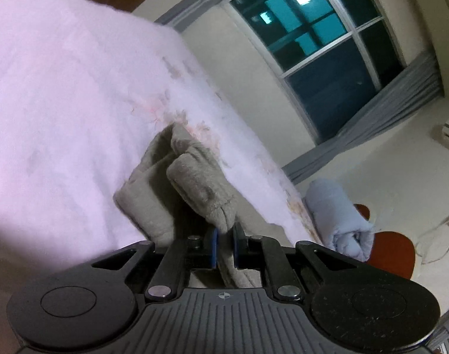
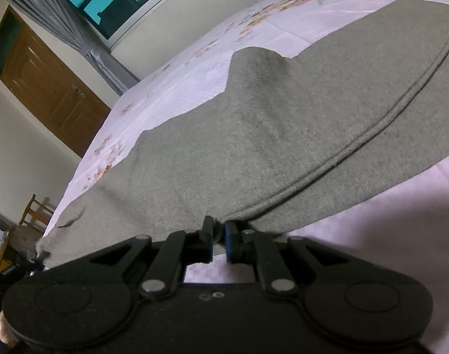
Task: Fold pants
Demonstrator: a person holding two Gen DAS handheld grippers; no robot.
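Observation:
The grey-green pants [image 2: 268, 135] lie spread over the pink bed [image 2: 212, 67], with a long seam running toward the upper right. My right gripper [image 2: 217, 231] is shut on the near edge of the pants by that seam. In the left wrist view my left gripper [image 1: 224, 236] is shut on a bunched, folded end of the pants [image 1: 195, 183], lifted above the pink bed [image 1: 62, 88]. The fabric hangs in thick folds in front of the fingers.
A window [image 1: 327, 47] with grey curtains [image 1: 372, 124] is beyond the bed. A rolled light-blue blanket [image 1: 339, 218] sits on a red-brown chair [image 1: 392, 250]. A wooden door [image 2: 47, 88] and a chair [image 2: 35, 212] stand left of the bed.

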